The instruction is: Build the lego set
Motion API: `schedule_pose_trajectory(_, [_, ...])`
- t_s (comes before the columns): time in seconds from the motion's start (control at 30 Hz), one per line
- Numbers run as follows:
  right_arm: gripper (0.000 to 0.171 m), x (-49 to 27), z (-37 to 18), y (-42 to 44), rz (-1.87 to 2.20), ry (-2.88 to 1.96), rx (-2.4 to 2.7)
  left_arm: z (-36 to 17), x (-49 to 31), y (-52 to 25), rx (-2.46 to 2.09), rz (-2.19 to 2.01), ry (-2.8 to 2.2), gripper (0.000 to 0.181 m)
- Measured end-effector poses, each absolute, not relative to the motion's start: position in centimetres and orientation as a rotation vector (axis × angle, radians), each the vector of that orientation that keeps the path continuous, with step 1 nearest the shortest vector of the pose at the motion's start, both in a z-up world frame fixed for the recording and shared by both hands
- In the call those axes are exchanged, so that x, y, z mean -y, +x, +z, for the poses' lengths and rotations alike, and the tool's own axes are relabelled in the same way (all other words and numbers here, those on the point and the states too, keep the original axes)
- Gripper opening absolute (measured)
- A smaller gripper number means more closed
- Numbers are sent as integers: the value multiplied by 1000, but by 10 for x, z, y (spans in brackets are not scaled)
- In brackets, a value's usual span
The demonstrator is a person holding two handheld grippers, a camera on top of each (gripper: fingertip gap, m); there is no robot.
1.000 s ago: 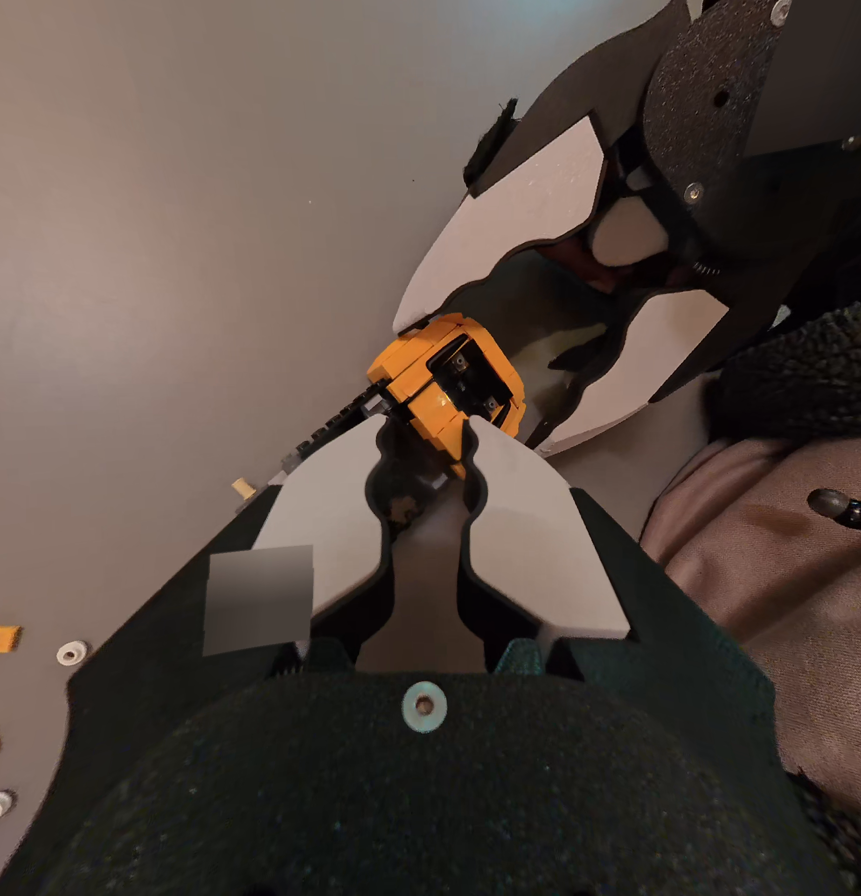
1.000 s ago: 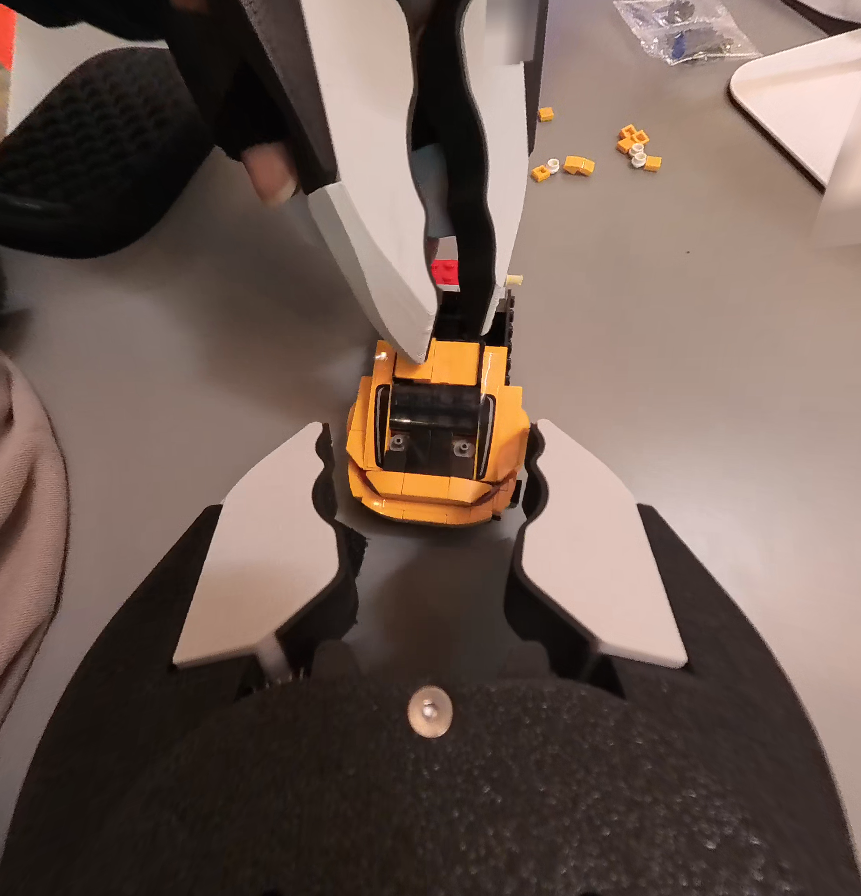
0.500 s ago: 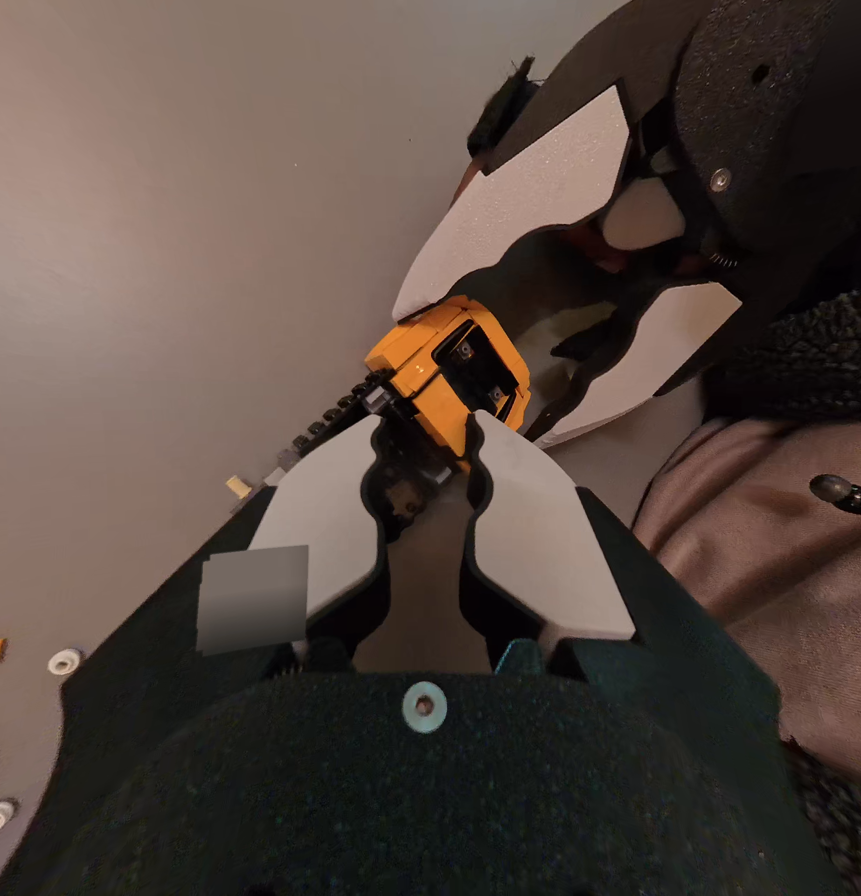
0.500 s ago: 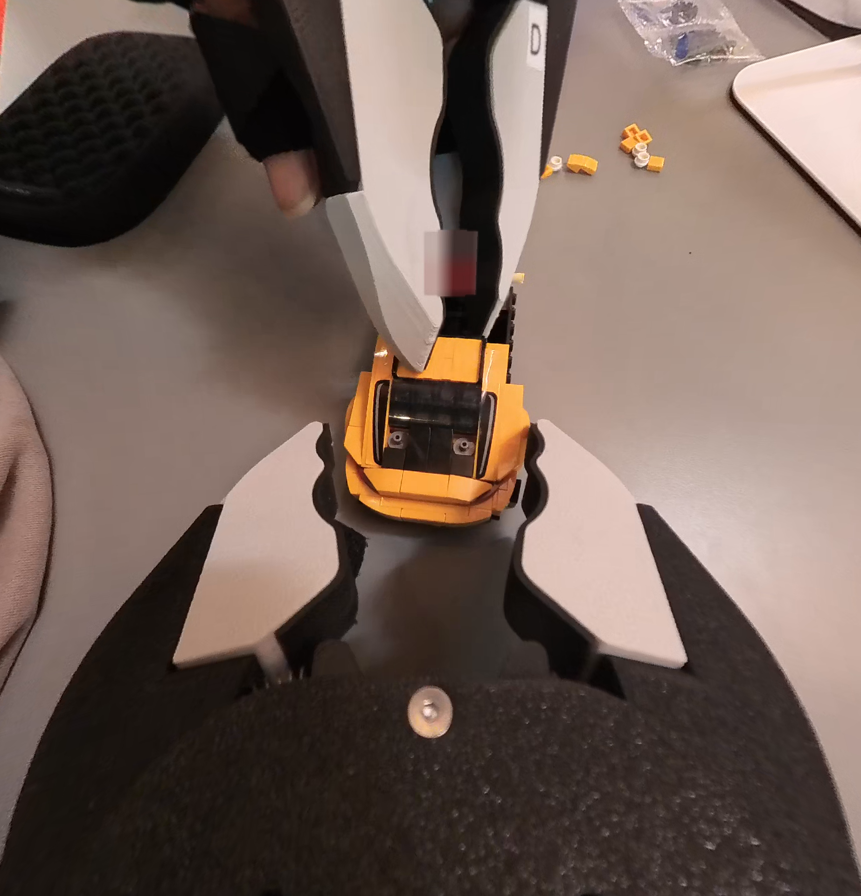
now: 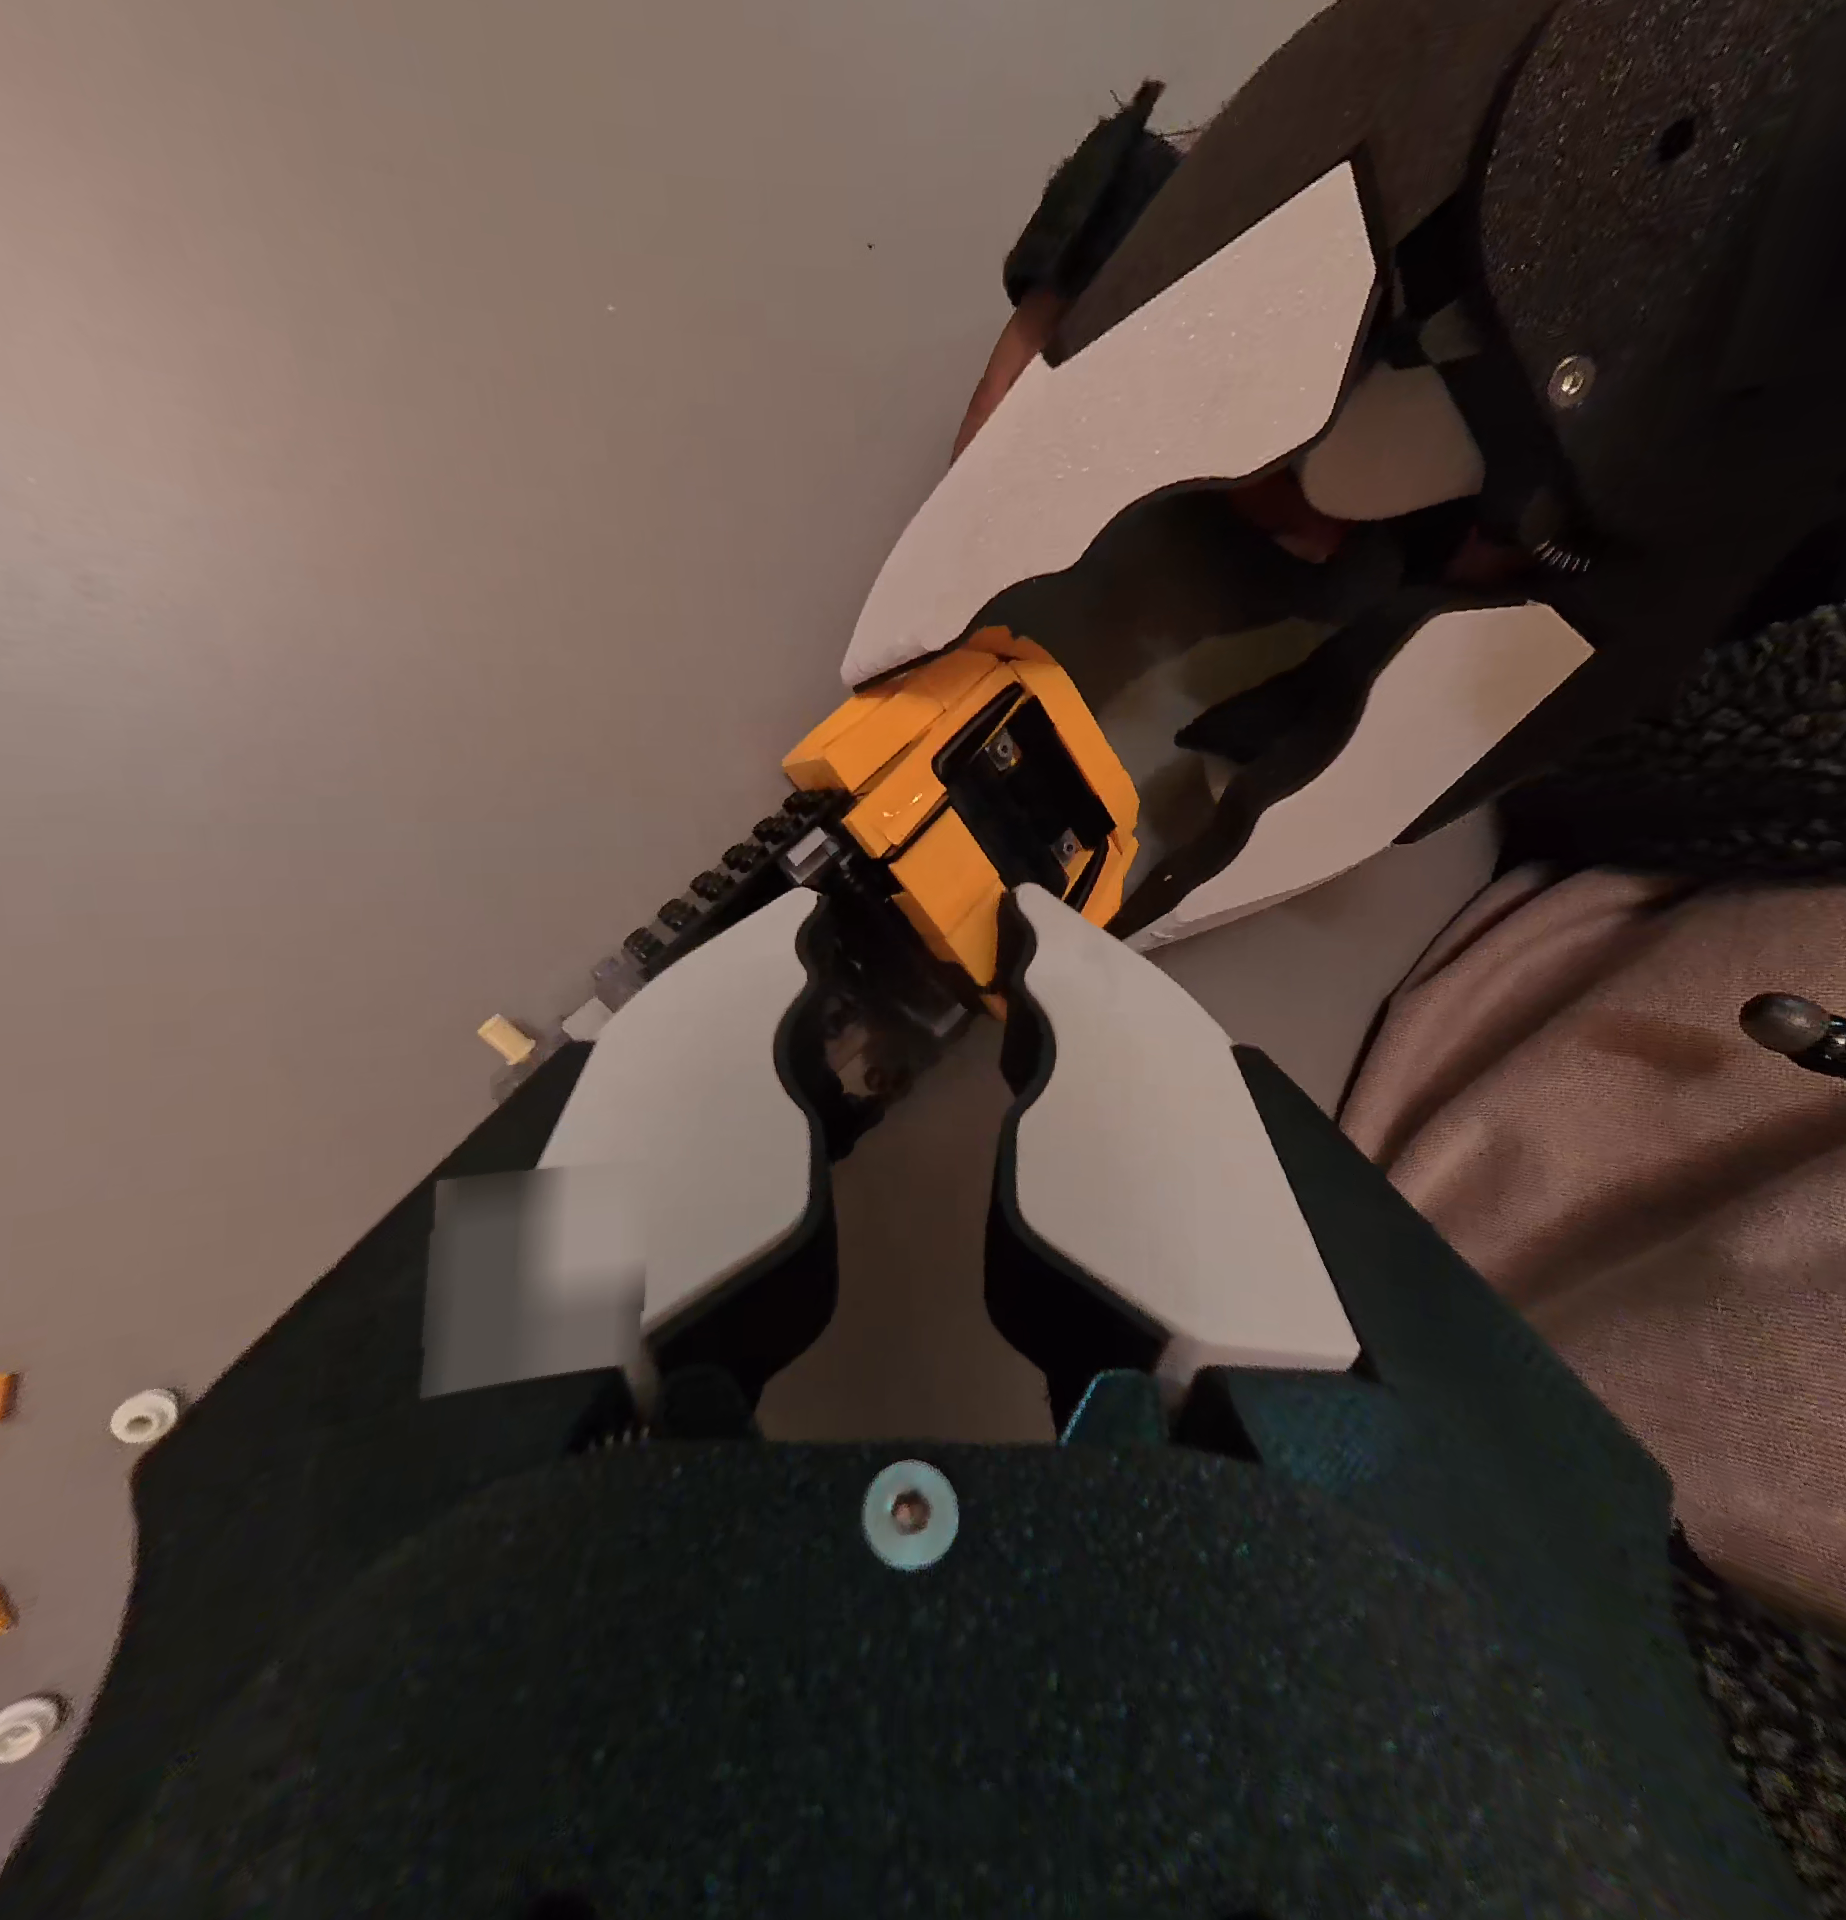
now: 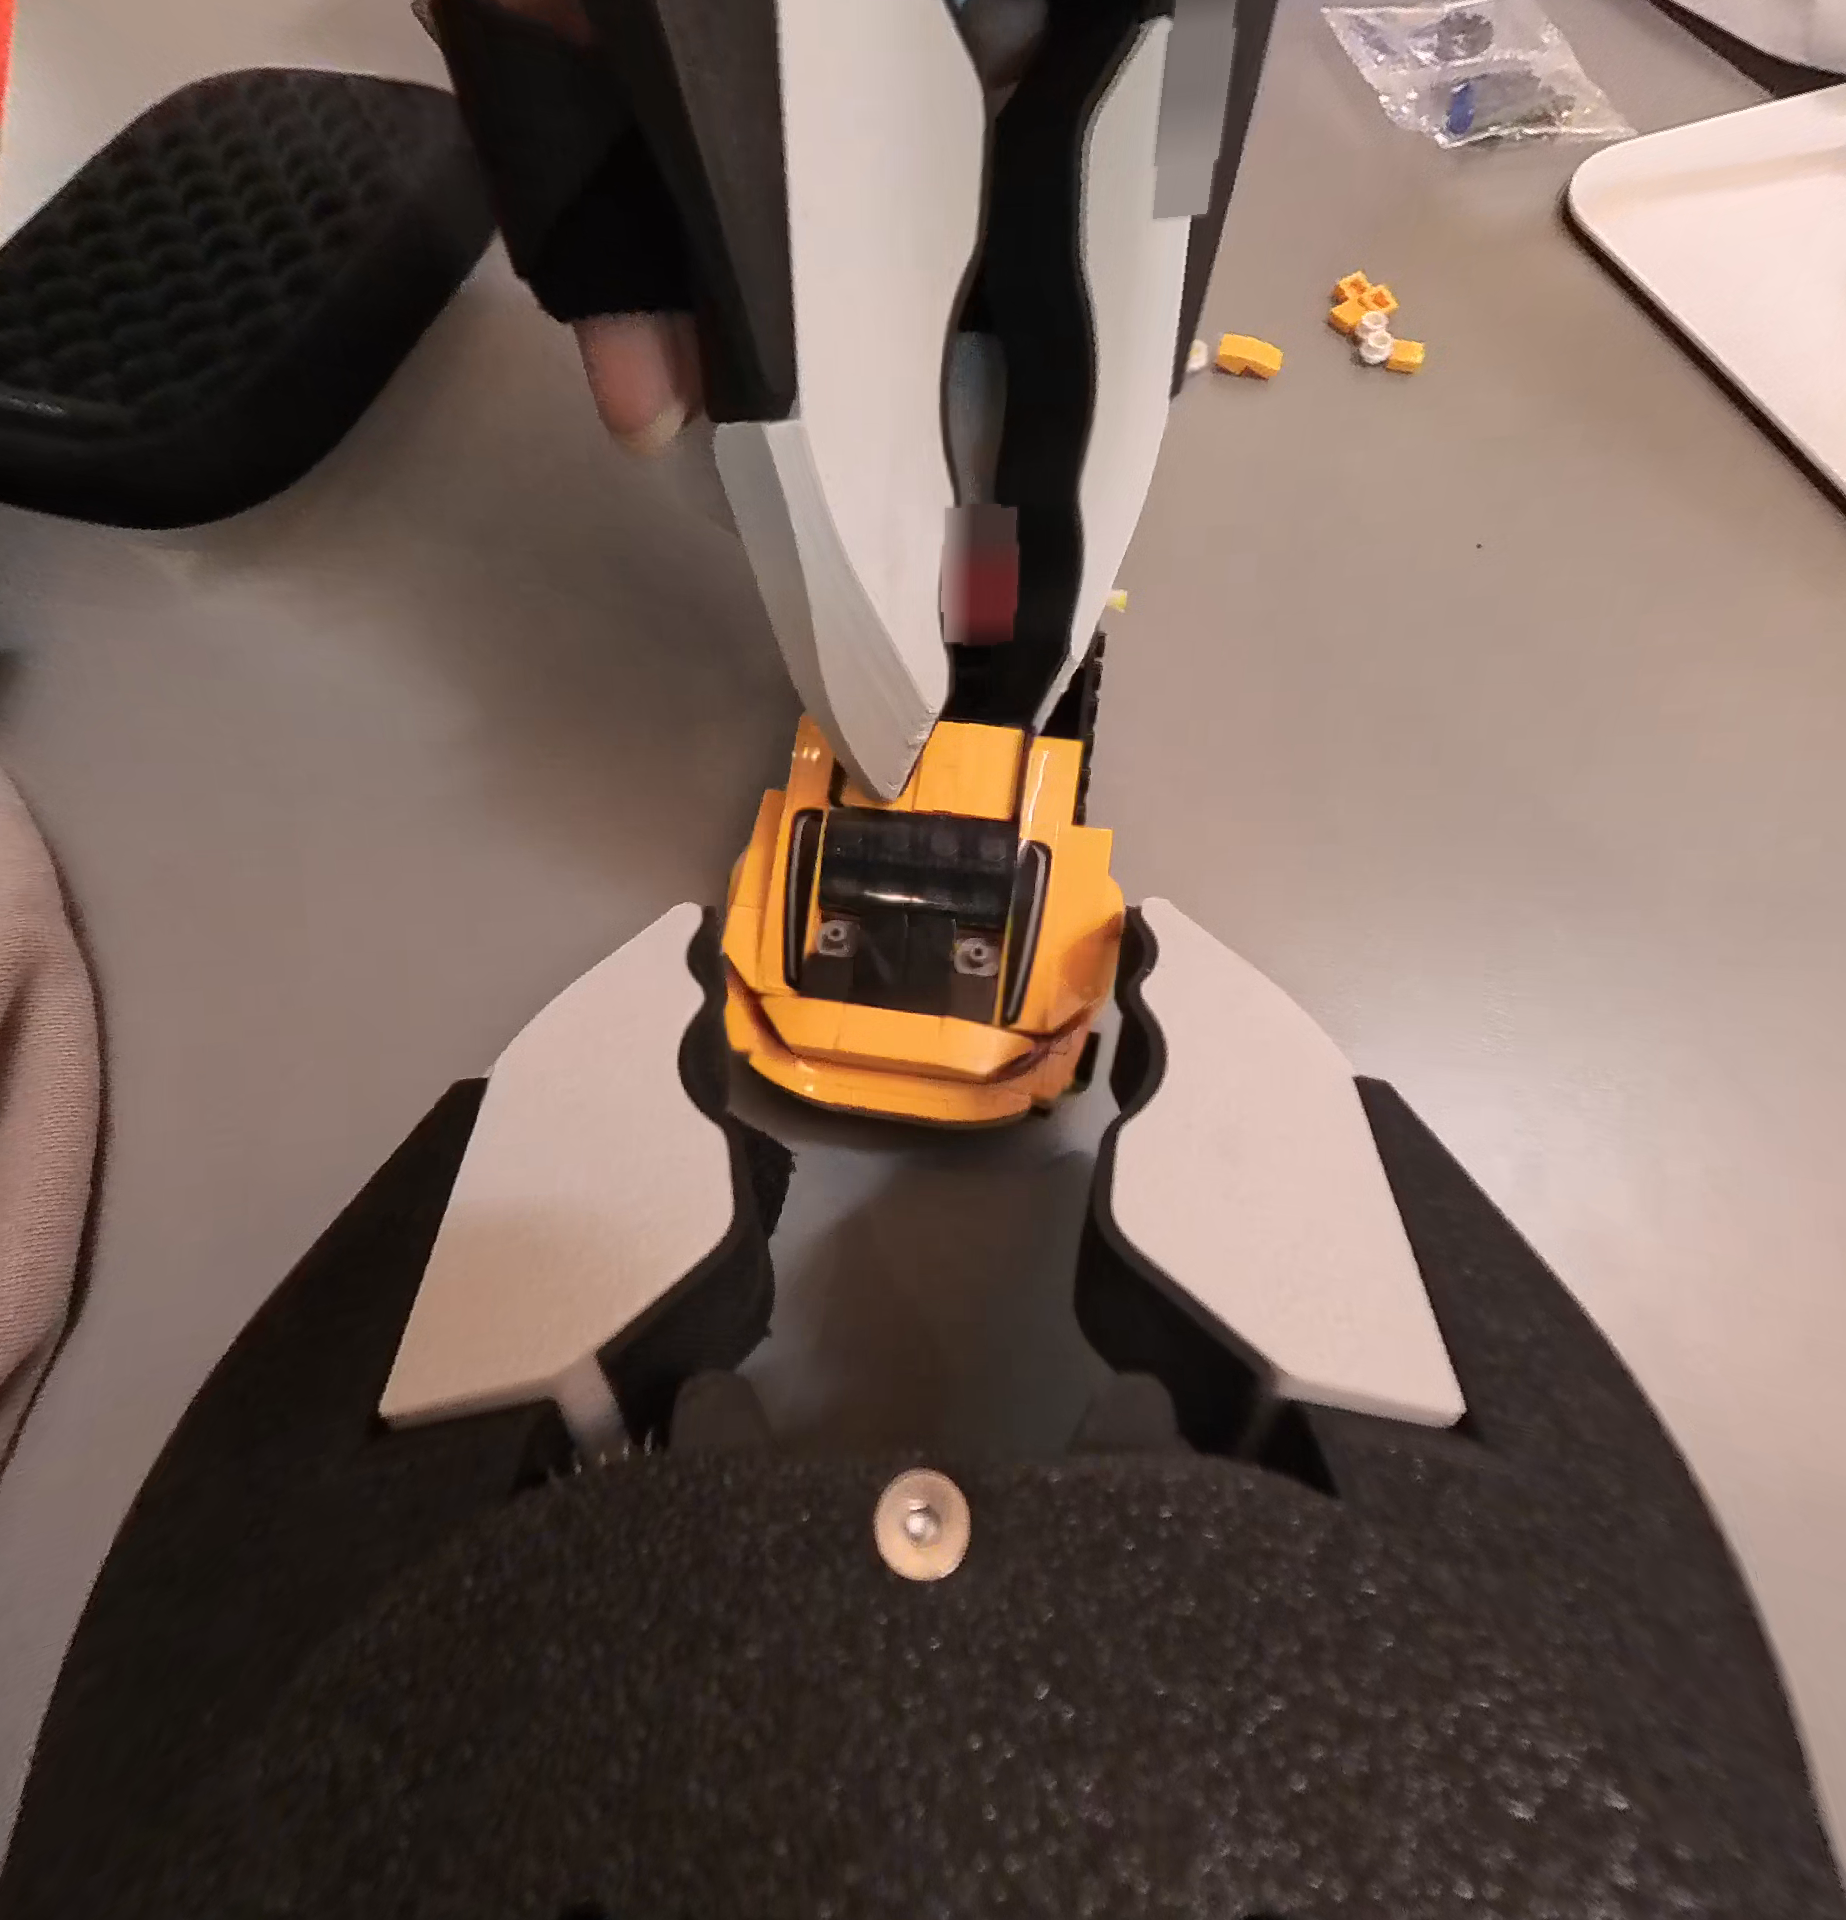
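Note:
An orange lego car [image 6: 919, 935] with a black windscreen and a bare black studded rear stands on the grey table [image 6: 1418, 831]. My right gripper [image 6: 919, 912] faces its nose, with one finger against each side of the front. My left gripper [image 5: 908, 909] comes down from the far side and is closed narrowly on the car just behind the roof, with one fingertip [image 6: 888, 769] on the orange roof. In the left wrist view the car [image 5: 960, 790] lies between both grippers, and the right gripper [image 5: 1007, 800] comes from the upper right.
Loose orange and white pieces [image 6: 1366, 327] lie at the far right, and more show in the left wrist view [image 5: 140, 1413]. A plastic bag of parts [image 6: 1470, 73] and a white tray [image 6: 1729, 260] are behind them. A black padded sleeve [image 6: 171, 281] and beige cloth [image 5: 1625, 1143] are on the left. Left and right tips are no more than a few centimetres apart.
My left gripper has shifted and tilted slightly over the car's roof while staying closed on it. The car and my right gripper have hardly moved.

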State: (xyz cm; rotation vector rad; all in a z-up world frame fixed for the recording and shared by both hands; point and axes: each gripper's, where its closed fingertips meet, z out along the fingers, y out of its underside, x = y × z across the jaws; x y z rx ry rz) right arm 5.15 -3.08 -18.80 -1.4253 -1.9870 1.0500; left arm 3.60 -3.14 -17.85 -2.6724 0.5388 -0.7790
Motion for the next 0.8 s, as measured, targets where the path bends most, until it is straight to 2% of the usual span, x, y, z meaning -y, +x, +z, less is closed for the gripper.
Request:
schedule_pose_trajectory(0.17, [74, 32, -189, 52, 1064, -1428, 1992, -168, 33, 37, -519, -802, -2624, 37])
schedule_pose_trajectory(0.33, [74, 31, -188, 51, 1062, -1429, 1989, -154, 26, 15, -408, -767, -2530, 35])
schedule_pose_trajectory(0.6, [78, 30, -181, 49, 982, -1453, 1937, -162, 41, -4, -422, -662, -2416, 42])
schedule_pose_trajectory(0.8, [47, 12, -160, 39, 1159, -1610, 1772, -170, 47, -10, -456, -634, -2330, 38])
